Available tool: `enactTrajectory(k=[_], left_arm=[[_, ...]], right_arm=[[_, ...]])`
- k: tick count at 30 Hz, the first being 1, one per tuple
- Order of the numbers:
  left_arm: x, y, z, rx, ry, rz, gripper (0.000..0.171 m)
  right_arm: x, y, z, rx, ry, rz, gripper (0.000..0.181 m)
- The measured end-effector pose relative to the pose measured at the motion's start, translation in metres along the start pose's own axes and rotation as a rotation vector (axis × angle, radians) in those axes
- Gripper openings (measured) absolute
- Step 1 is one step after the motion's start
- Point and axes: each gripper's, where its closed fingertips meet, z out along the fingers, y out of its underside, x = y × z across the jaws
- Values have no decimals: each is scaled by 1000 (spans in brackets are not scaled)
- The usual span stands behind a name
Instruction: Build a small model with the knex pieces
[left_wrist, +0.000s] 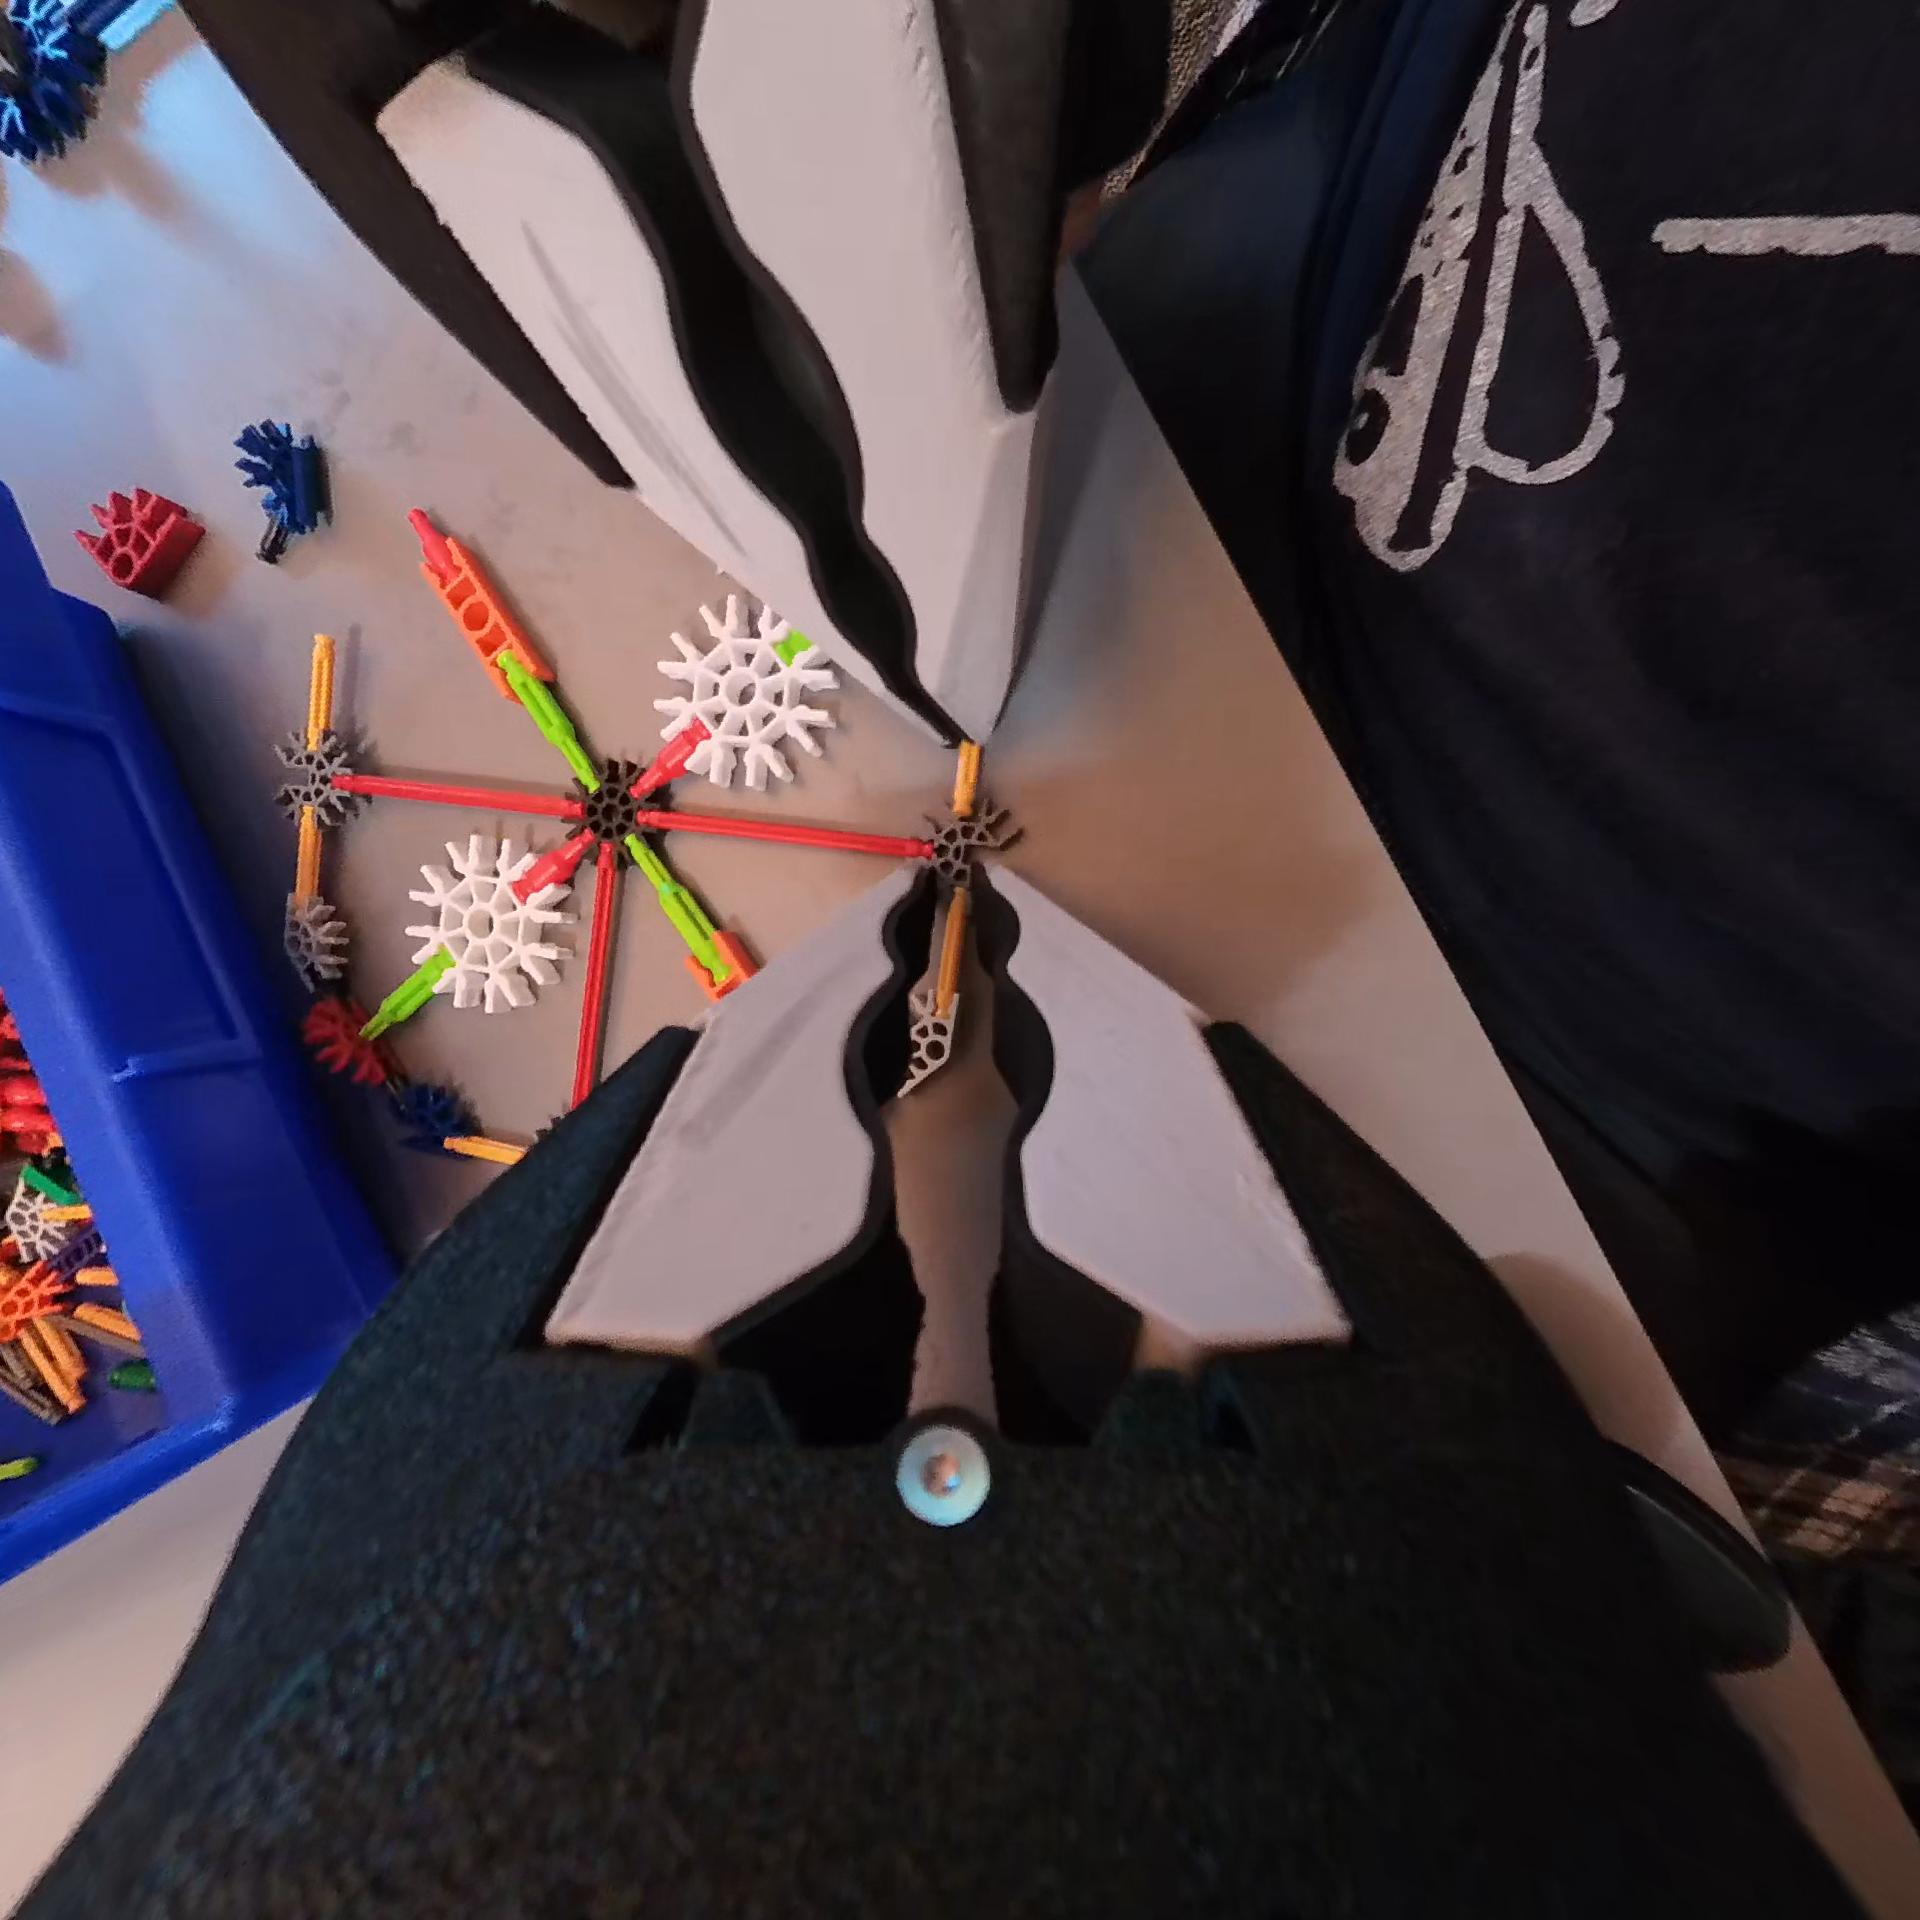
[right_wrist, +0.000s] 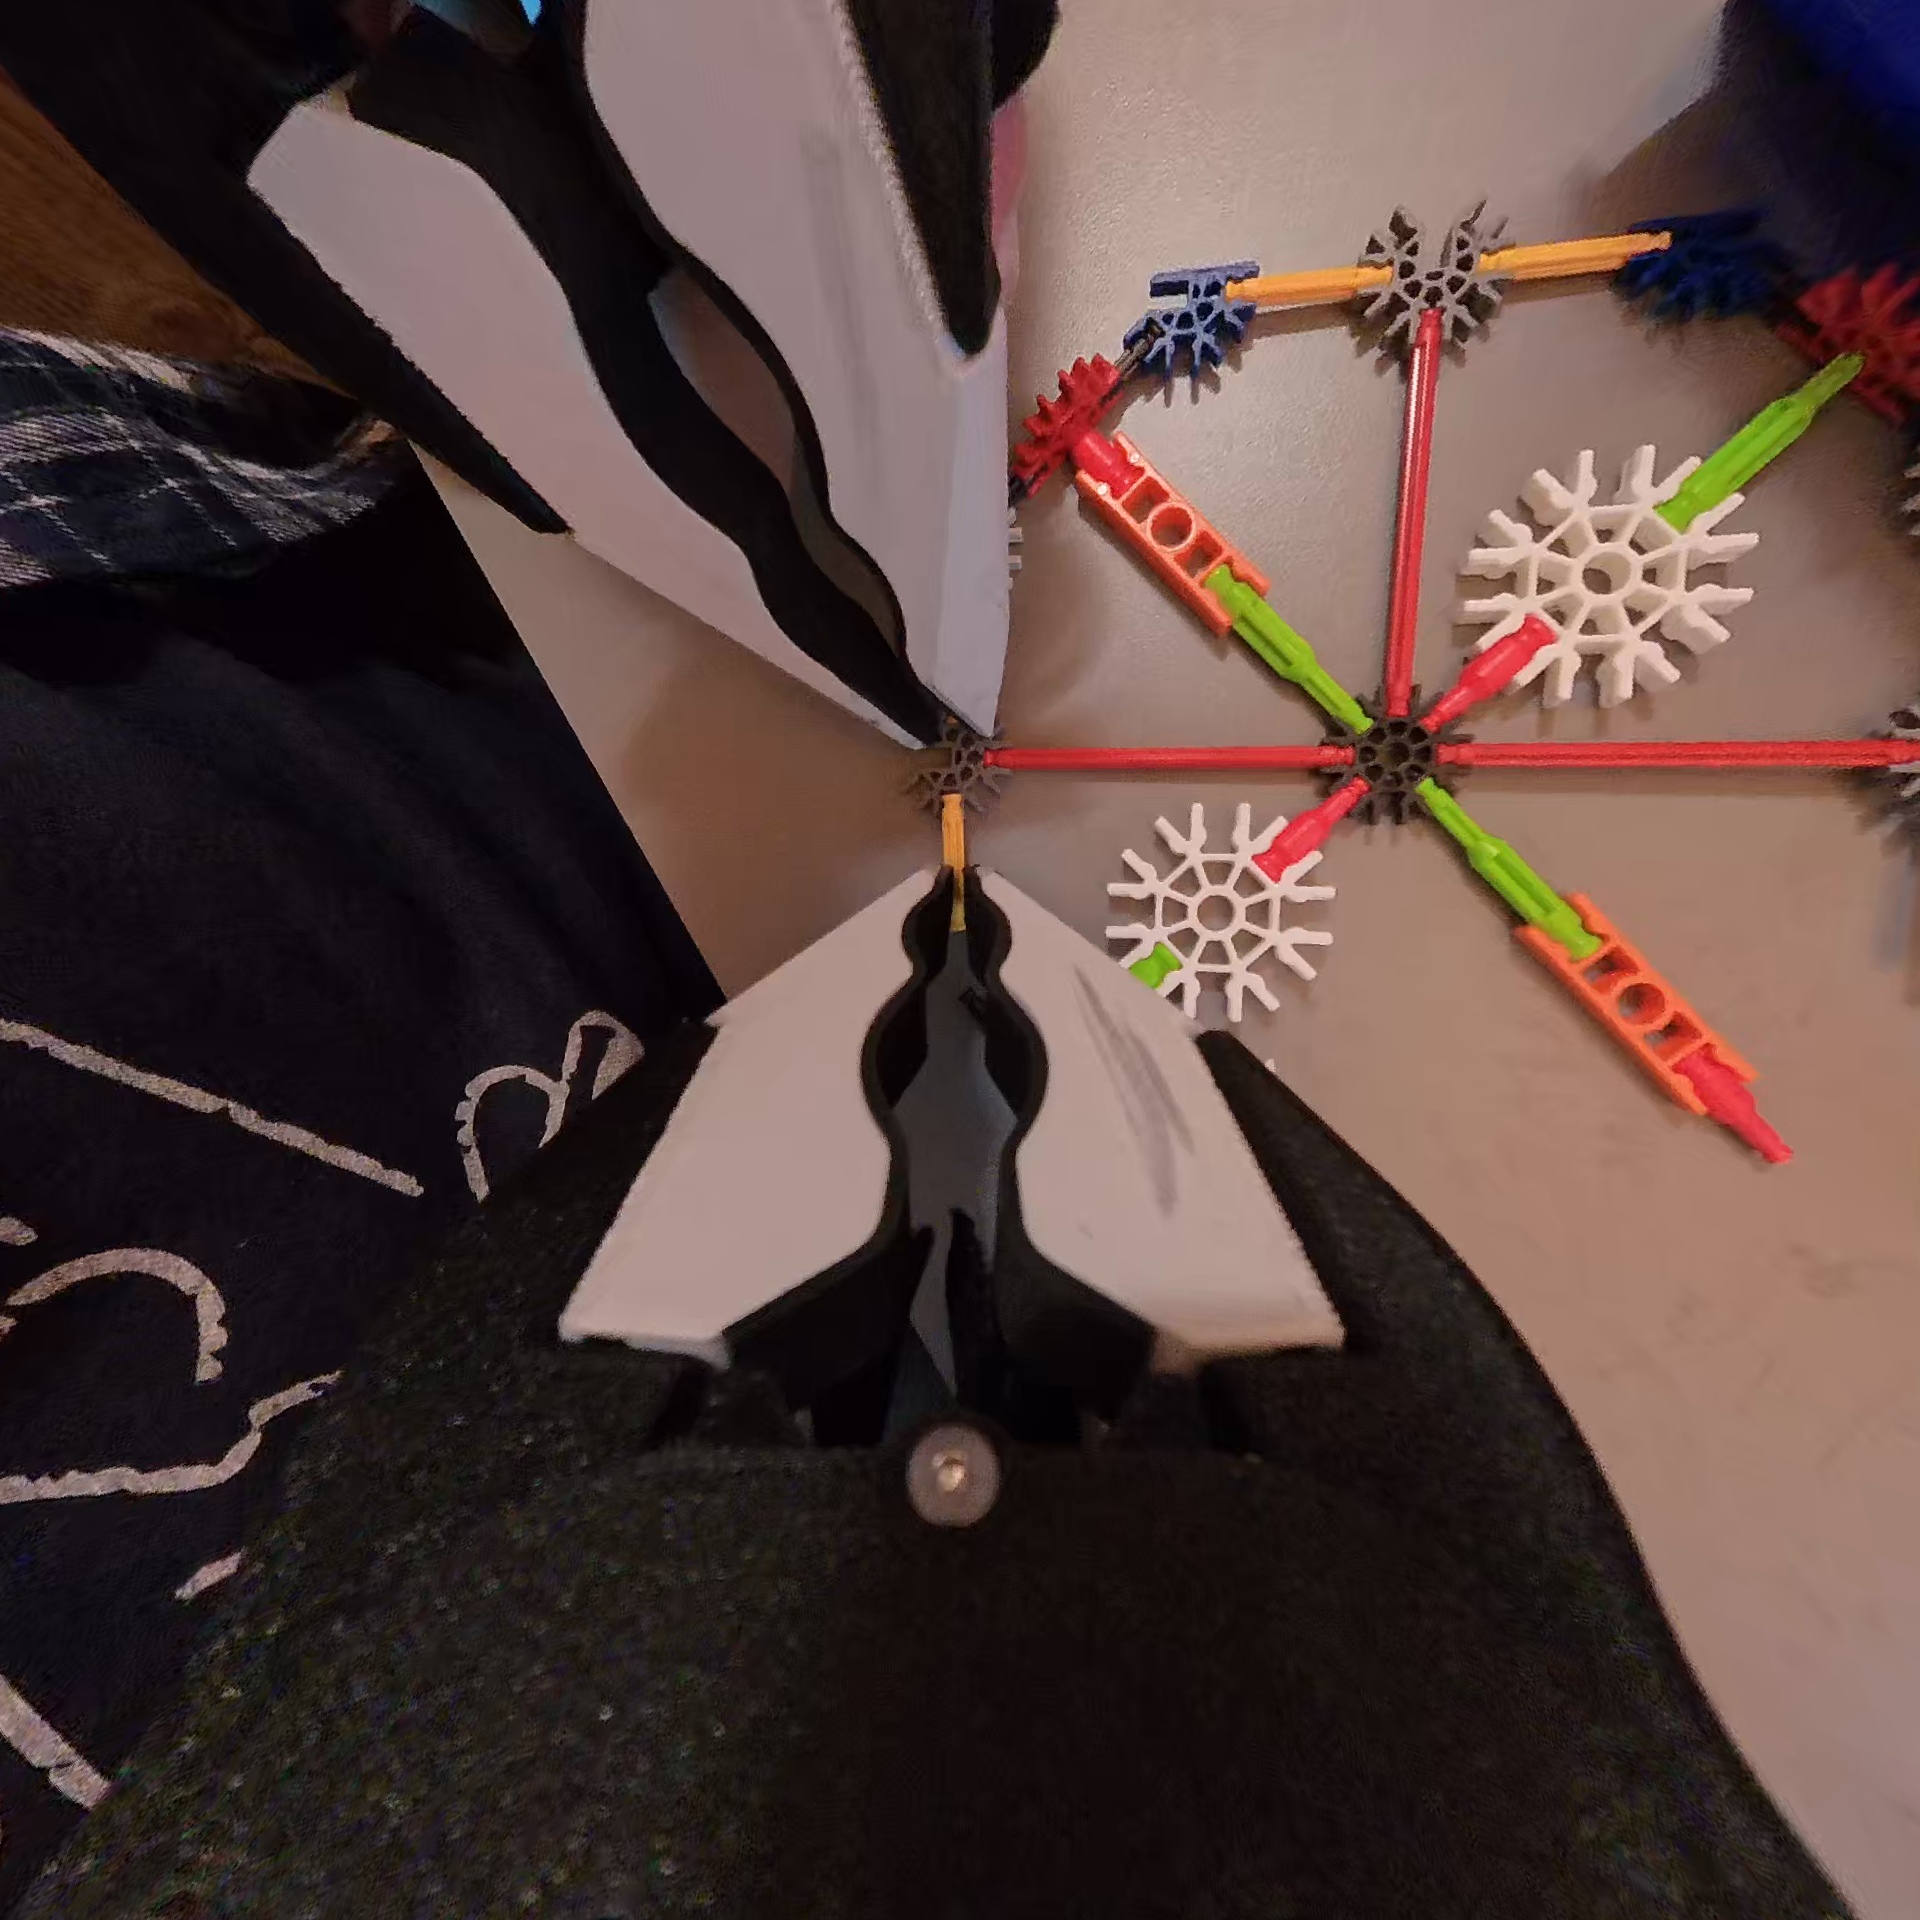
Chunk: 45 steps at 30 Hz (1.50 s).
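Surface: pale grey tabletop (left_wrist: 1195, 748), matte, faintly scuffed
Edge: runs from 12 towards 5 o'clock in the left wrist view
Light: soft, warm, indoor

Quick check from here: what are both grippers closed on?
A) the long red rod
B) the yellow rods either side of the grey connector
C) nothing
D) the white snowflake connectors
B: left gripper and right gripper each pinch a yellow rod off the grey connector.

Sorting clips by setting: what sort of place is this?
Probably a hobby or play table indoors: a rod-and-connector toy wheel lies flat on a grey tabletop, beside a blue bin of loose pieces.
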Motion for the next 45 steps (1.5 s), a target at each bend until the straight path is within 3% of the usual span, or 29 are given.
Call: enactTrajectory(k=[15,18,45], left_arm=[[0,0,1,-7,4,2,6],[0,0,1,-9,7,0,6],[3,2,0,22,75,-25,3]], right_arm=[[0,-1,-4,-8,30,-26,8],[-4,-13,-9,48,15,-46,1],[-1,-9,5,-173,14,-202,0]])
